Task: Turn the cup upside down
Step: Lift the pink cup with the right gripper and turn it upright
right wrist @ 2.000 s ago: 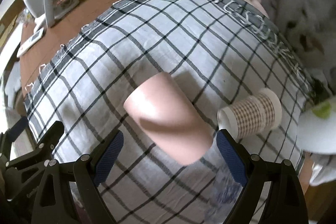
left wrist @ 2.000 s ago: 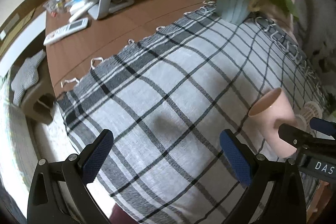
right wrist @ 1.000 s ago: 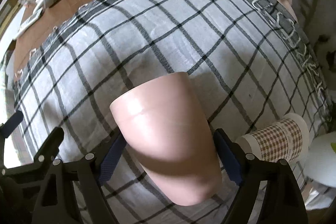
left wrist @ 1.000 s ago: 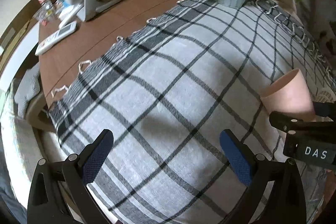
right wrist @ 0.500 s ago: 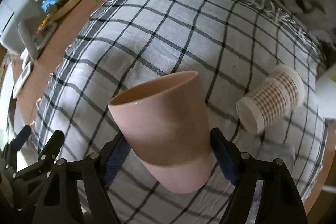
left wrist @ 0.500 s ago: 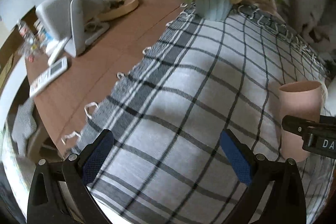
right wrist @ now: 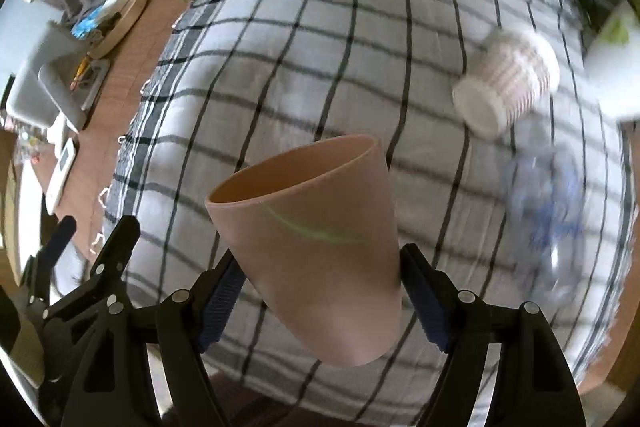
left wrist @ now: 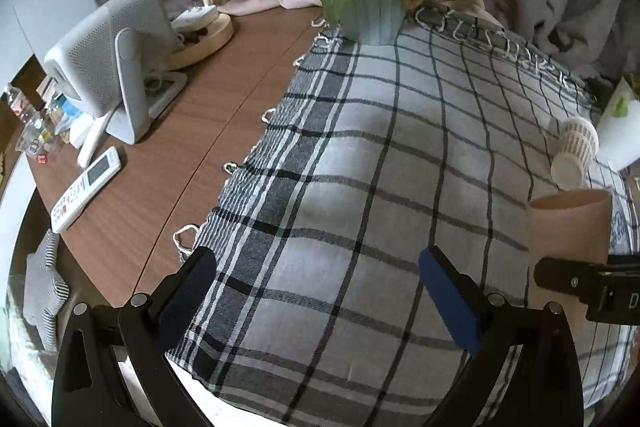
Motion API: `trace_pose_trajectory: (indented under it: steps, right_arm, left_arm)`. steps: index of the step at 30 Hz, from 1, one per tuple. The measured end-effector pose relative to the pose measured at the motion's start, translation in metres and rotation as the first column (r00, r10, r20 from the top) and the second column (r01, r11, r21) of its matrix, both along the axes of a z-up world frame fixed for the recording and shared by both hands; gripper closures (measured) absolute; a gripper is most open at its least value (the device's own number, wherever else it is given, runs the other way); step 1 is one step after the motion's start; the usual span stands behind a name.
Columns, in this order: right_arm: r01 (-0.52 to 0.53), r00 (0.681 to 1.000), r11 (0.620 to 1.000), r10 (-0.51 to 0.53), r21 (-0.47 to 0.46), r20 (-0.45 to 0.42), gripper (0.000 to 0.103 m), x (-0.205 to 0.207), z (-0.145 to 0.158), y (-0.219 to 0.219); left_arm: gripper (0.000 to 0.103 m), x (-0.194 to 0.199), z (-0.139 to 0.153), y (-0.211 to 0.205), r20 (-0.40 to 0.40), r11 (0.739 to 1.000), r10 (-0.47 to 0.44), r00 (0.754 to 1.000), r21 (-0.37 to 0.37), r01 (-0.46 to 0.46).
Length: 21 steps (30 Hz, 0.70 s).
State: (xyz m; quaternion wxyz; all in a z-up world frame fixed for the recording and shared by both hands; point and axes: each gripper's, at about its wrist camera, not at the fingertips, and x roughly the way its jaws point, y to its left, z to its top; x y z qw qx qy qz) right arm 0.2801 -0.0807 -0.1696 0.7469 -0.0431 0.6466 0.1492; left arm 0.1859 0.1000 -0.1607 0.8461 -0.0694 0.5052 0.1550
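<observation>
My right gripper (right wrist: 320, 301) is shut on a pink cup (right wrist: 320, 247) and holds it above the checked cloth (right wrist: 340, 39), mouth pointing up and away, tilted a little left. The cup also shows at the right edge of the left wrist view (left wrist: 568, 231), upright, with the right gripper's finger (left wrist: 576, 279) across it. My left gripper (left wrist: 316, 303) is open and empty, low over the near left part of the cloth (left wrist: 360, 187).
A checked paper cup (right wrist: 508, 83) lies on its side at the right, also in the left wrist view (left wrist: 574, 151). A clear plastic item (right wrist: 548, 219) lies near it. A sunflower vase (left wrist: 374, 7) stands at the cloth's far end. A fan (left wrist: 112, 67) and remote (left wrist: 86, 189) sit on the wooden table (left wrist: 192, 131).
My right gripper closed on the lying pink cup, lifted it off the cloth and turned it mouth-up. My left gripper stayed open and tilted up, so more of the table's far end shows.
</observation>
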Motion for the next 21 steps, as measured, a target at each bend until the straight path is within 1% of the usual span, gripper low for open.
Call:
trace_pose_trajectory:
  steps: [4,6,9,13,16,21]
  right_arm:
    - [0.100,0.993,0.993,-0.095,0.060,-0.072,0.027,-0.007,-0.015,-0.007]
    - [0.143,0.987,0.987,-0.137,0.070,-0.089,0.026,-0.009,-0.024,-0.009]
    - [0.217,0.970,0.973,-0.206,0.083,-0.126,0.026,-0.010,-0.036,-0.013]
    - [0.315,0.942,0.942,-0.295,0.115,-0.161,0.026,-0.010,-0.046,-0.023]
    - [0.365,0.923,0.924,-0.343,0.117,-0.175,0.026,-0.009,-0.049,-0.027]
    - [0.366,0.923,0.924,-0.346,0.108,-0.166,0.026,-0.009,-0.050,-0.027]
  left_arm:
    - [0.000,0.000,-0.002,0.006,-0.013,1.000,-0.016,1.000,0.000,0.016]
    - [0.000,0.002,-0.003,0.007,-0.021,0.999,-0.033,0.999,0.010,0.033]
    - [0.000,0.005,-0.004,0.006,-0.031,0.998,-0.054,0.998,0.022,0.055]
    - [0.000,0.008,-0.005,0.005,-0.039,0.996,-0.077,0.996,0.031,0.078]
    - [0.000,0.008,-0.005,0.003,-0.040,0.995,-0.092,0.995,0.038,0.093]
    - [0.000,0.009,-0.007,0.001,-0.047,0.993,-0.108,0.993,0.046,0.110]
